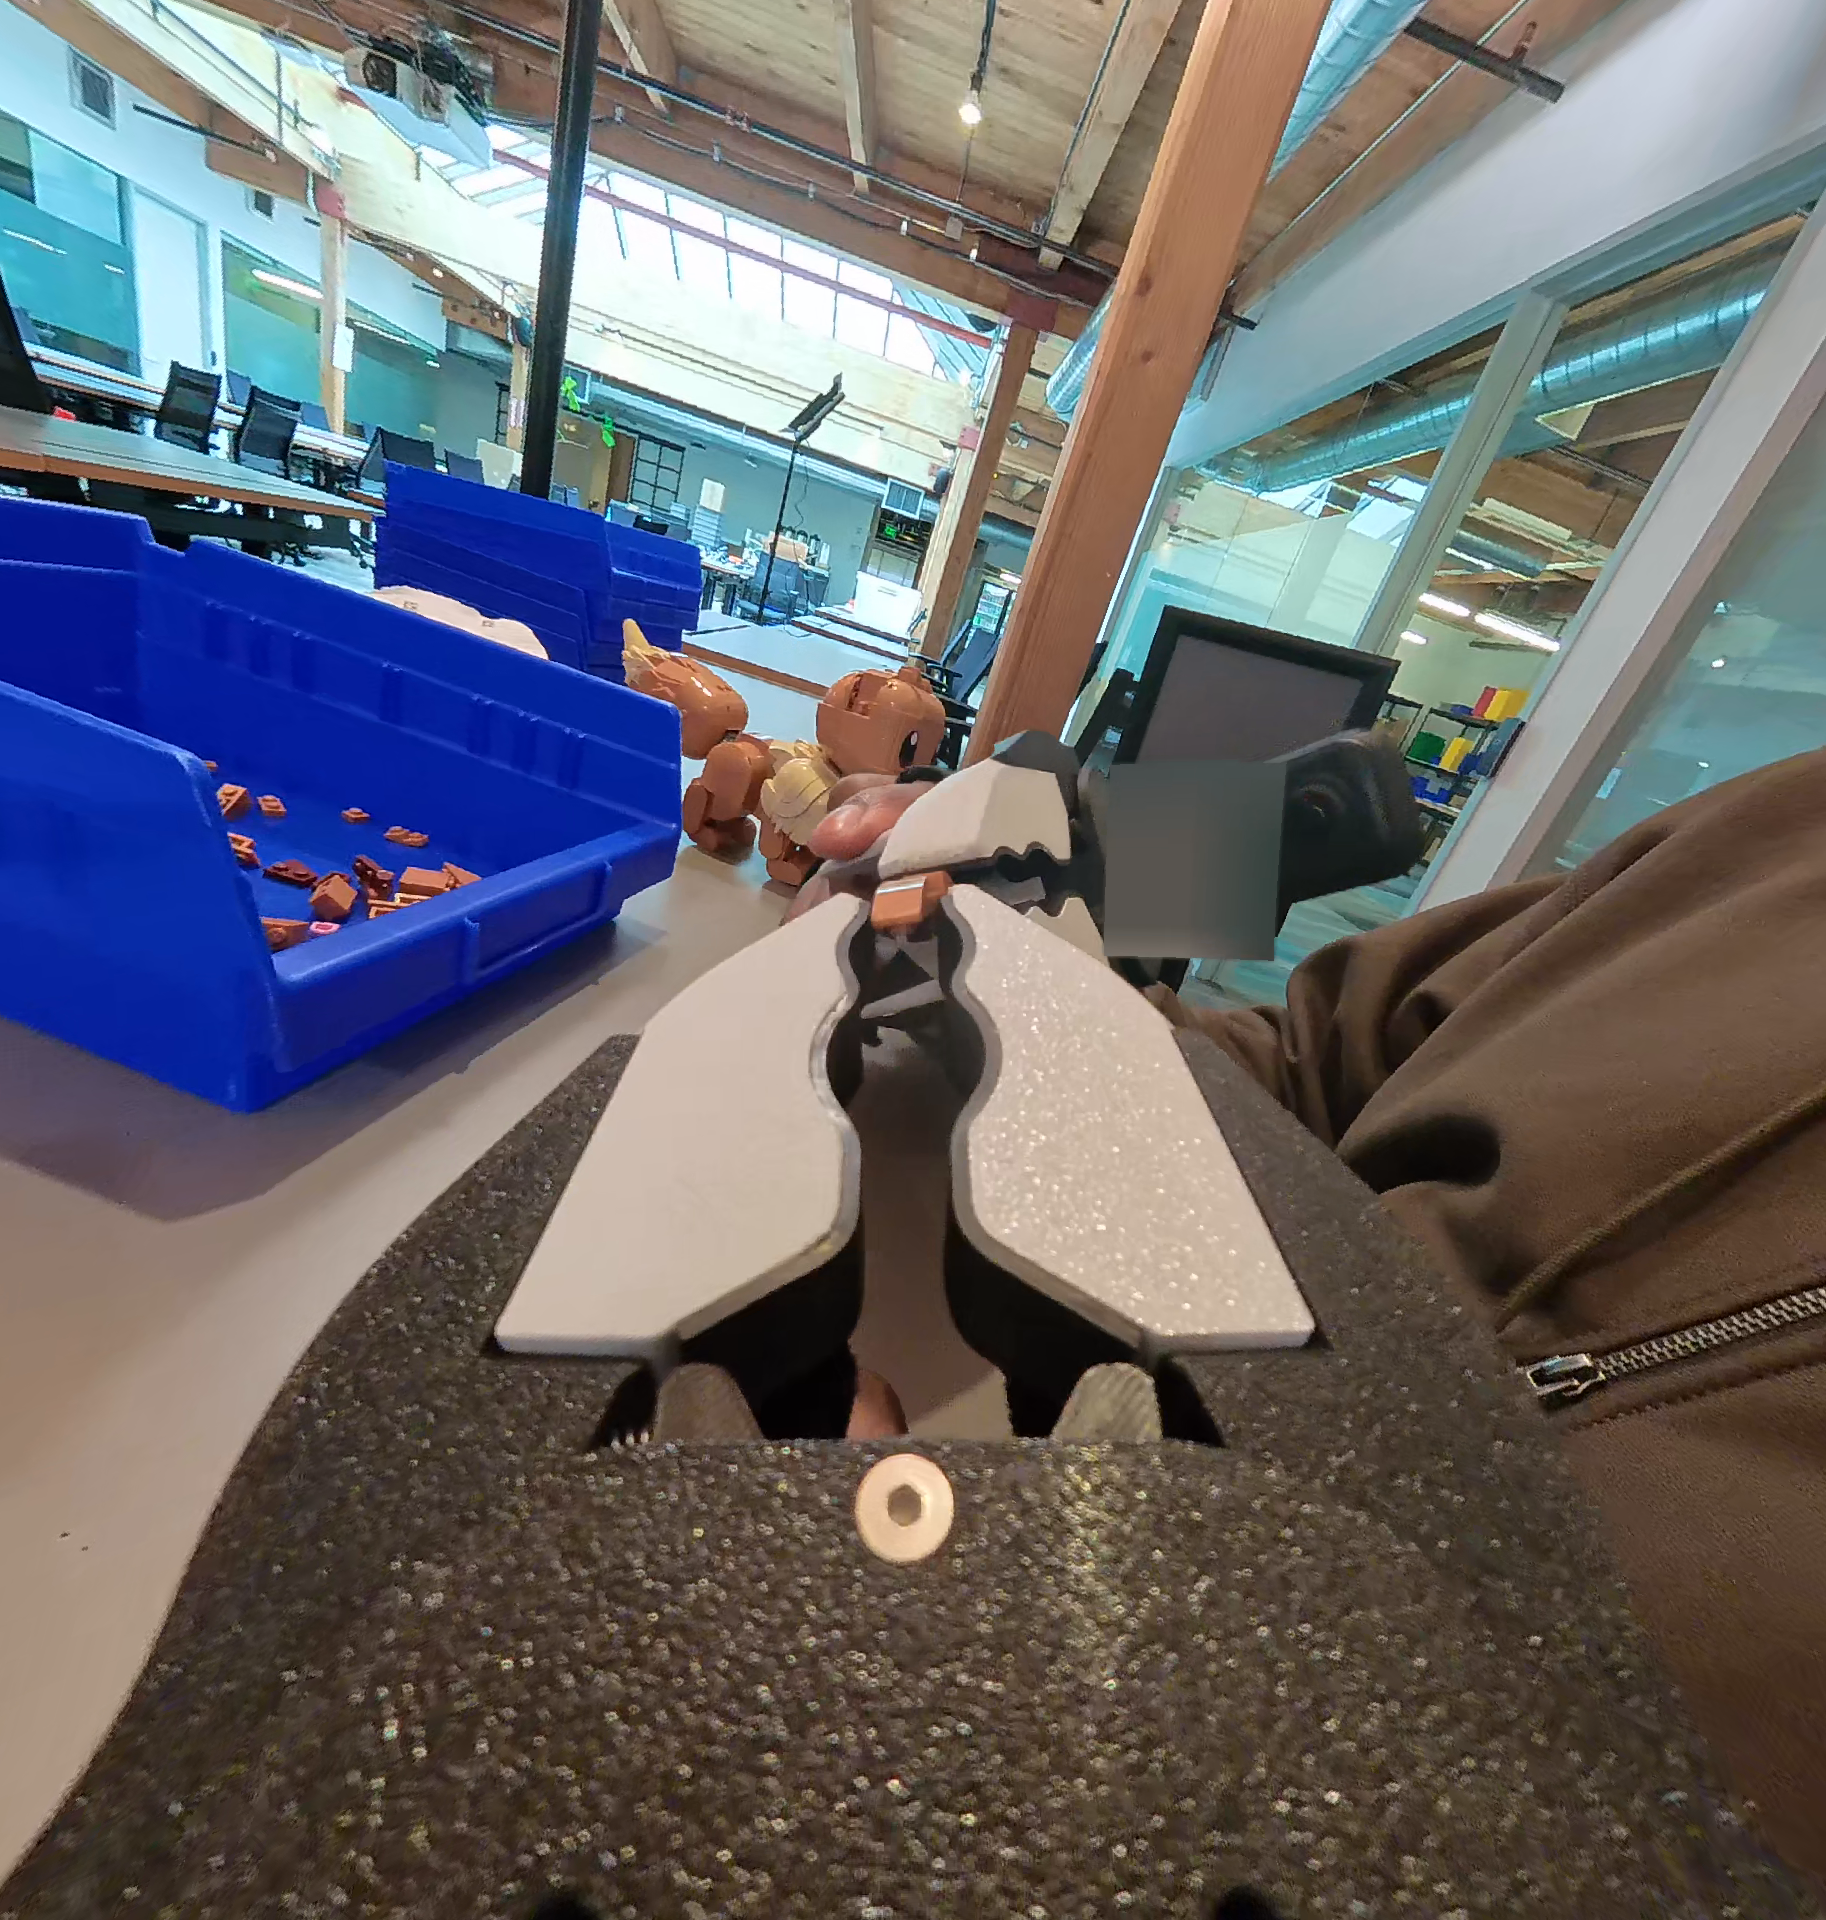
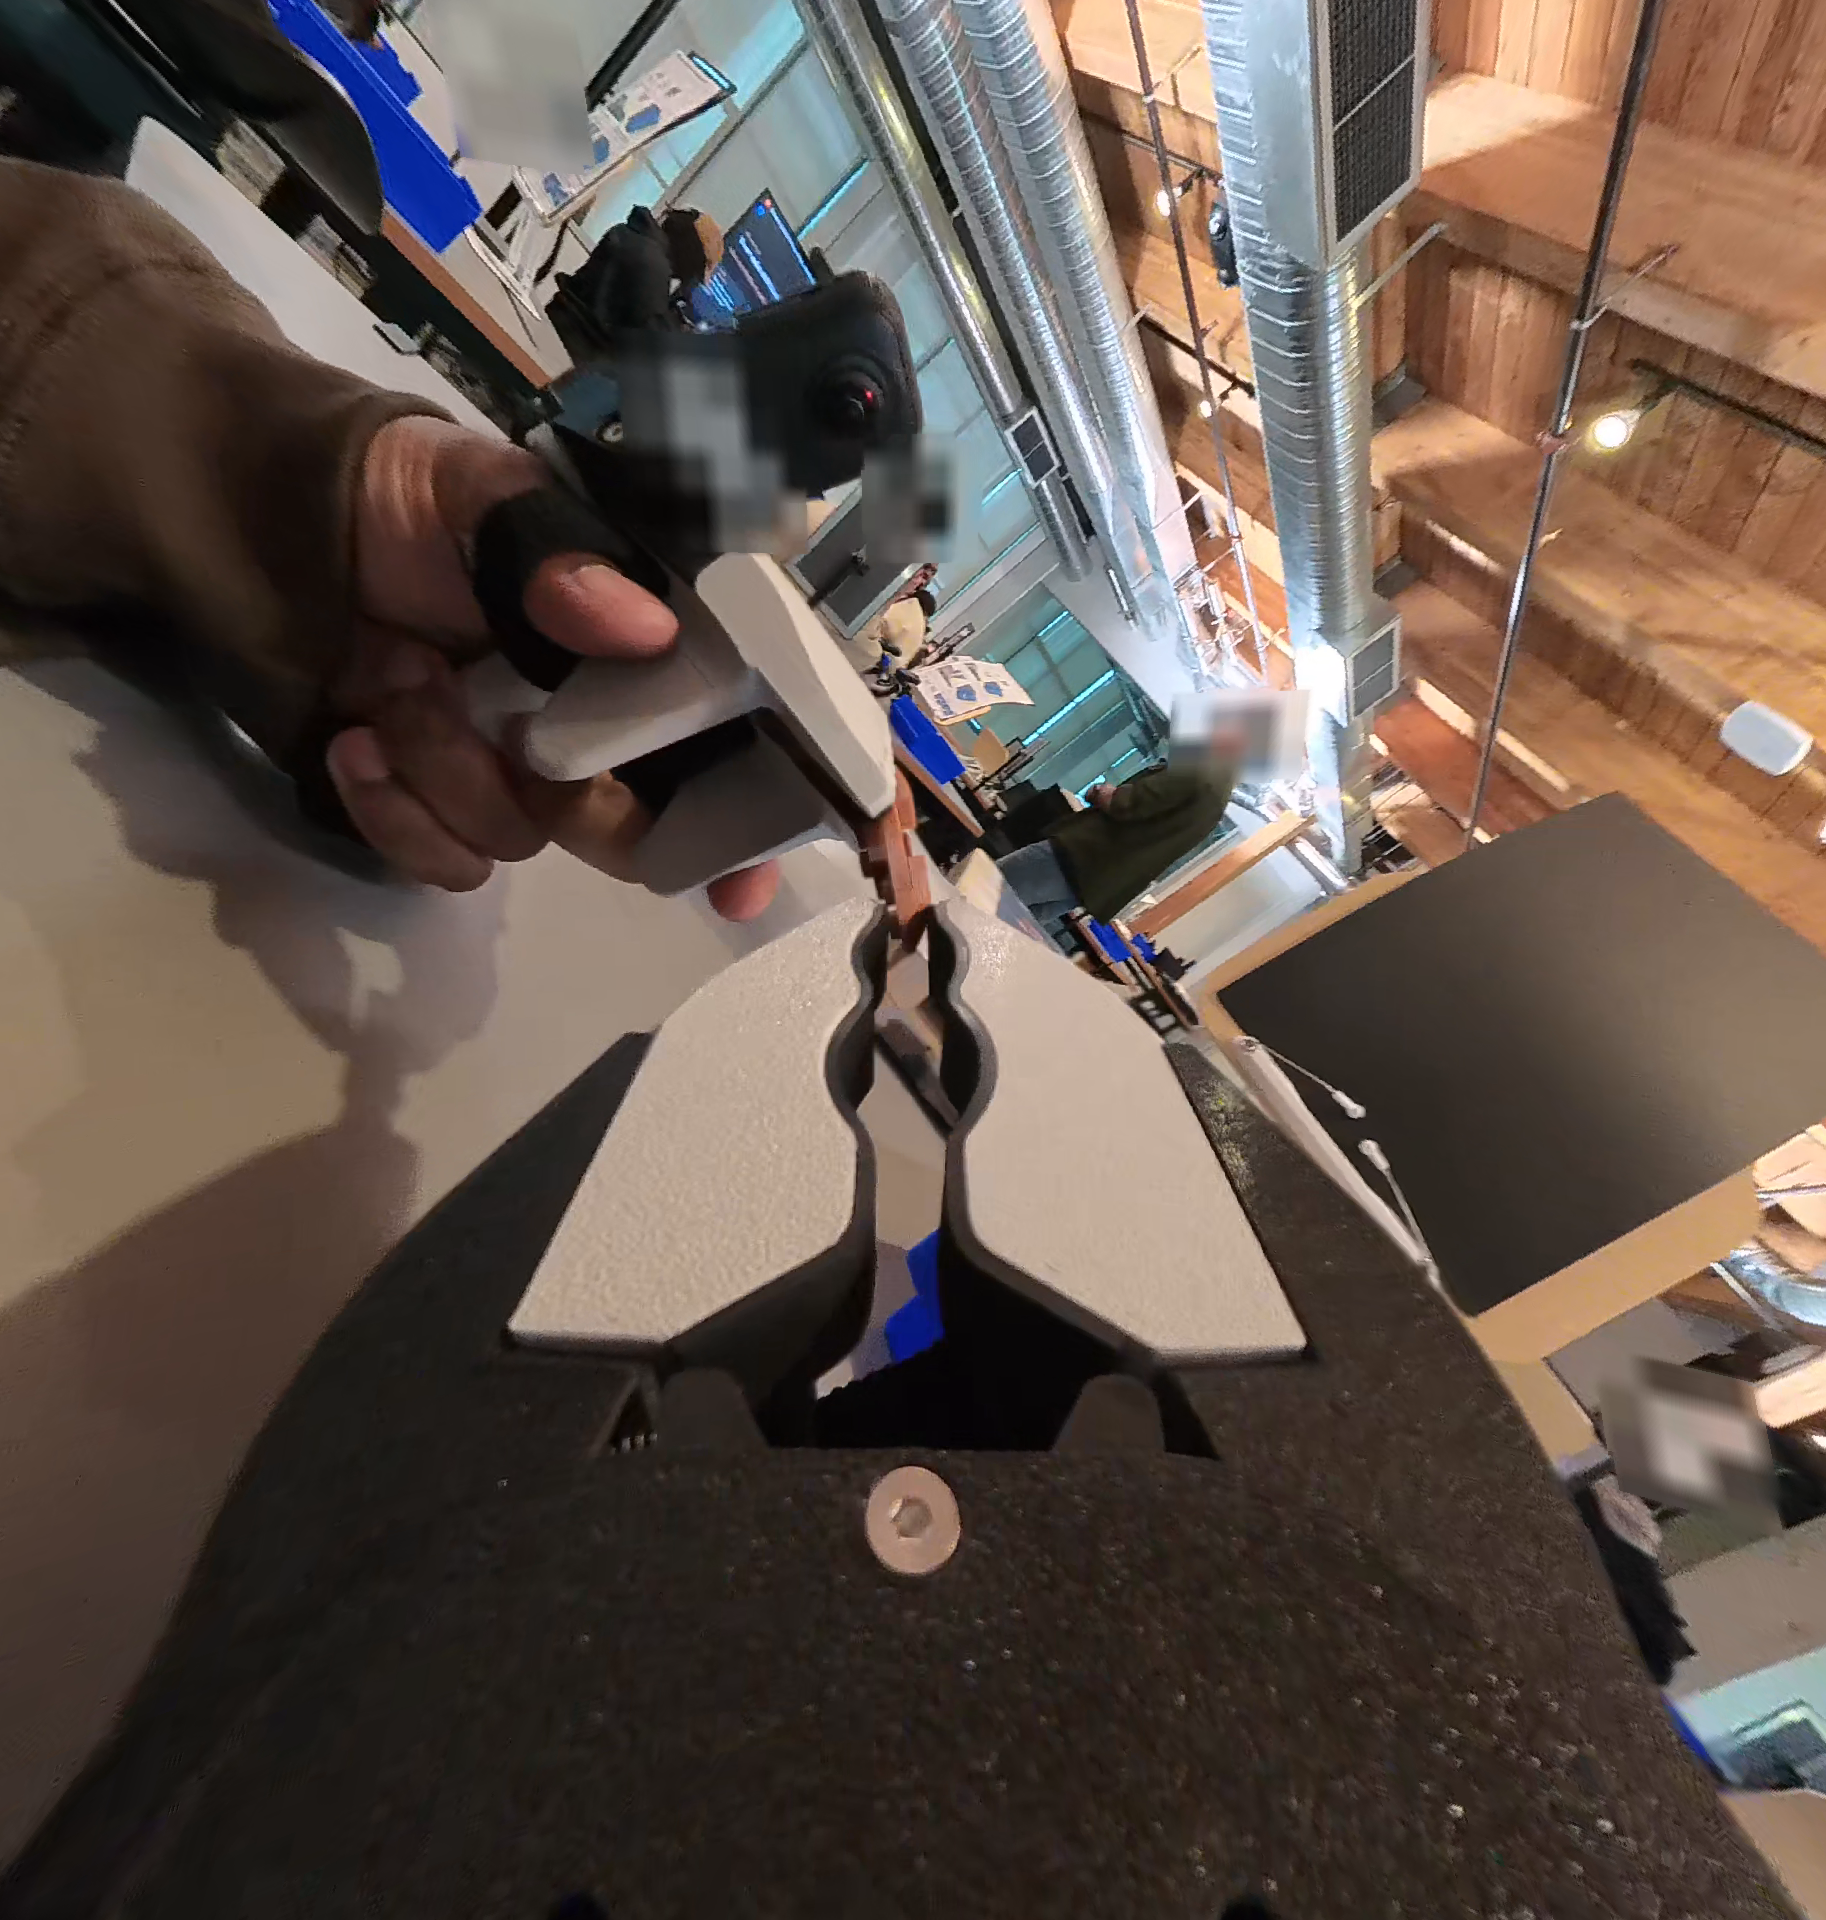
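1. Bricks: a brown strip (image 2: 904,873) hangs in the air, pinched at one end by the left gripper (image 1: 907,902) and at the other by the right gripper (image 2: 909,930), tips nearly meeting.
2. Bin (image 1: 535,904), blue, lies left of the left gripper, holding loose brown pieces (image 1: 348,883).
3. Hand (image 2: 441,707) wraps the left gripper's handle, thumb forward.

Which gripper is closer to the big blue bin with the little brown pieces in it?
Left, it seems. The left gripper is up above the table just right of the blue bin, pinching a small brown brick piece. The right gripper meets it from the side away from the bin.
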Tool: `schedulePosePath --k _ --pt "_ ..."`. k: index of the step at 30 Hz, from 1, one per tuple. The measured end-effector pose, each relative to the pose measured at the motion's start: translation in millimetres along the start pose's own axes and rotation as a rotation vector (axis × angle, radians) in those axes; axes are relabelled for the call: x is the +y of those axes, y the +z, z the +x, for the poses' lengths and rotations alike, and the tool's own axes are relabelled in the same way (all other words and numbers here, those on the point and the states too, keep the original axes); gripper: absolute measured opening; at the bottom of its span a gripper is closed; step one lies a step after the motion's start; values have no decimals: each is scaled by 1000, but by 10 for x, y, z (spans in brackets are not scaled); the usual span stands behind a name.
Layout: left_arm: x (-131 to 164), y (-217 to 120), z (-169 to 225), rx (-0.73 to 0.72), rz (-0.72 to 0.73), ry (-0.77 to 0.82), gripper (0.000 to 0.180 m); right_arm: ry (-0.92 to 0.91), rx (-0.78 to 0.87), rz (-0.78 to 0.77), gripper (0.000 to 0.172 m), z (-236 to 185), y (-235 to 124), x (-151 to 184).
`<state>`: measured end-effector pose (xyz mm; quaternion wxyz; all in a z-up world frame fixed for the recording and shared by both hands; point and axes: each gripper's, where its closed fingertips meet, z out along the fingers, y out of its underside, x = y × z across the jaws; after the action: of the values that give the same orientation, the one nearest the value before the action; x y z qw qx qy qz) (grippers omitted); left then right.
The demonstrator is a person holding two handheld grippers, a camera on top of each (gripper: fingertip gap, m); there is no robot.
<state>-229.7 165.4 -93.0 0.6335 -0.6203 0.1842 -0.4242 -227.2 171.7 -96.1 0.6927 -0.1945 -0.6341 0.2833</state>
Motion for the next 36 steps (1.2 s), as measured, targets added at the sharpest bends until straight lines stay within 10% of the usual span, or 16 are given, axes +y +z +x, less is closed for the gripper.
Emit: schedulePosePath --k 36 --pt "217 69 85 77 -136 -84 12 -133 -77 32 6 -175 -56 -13"
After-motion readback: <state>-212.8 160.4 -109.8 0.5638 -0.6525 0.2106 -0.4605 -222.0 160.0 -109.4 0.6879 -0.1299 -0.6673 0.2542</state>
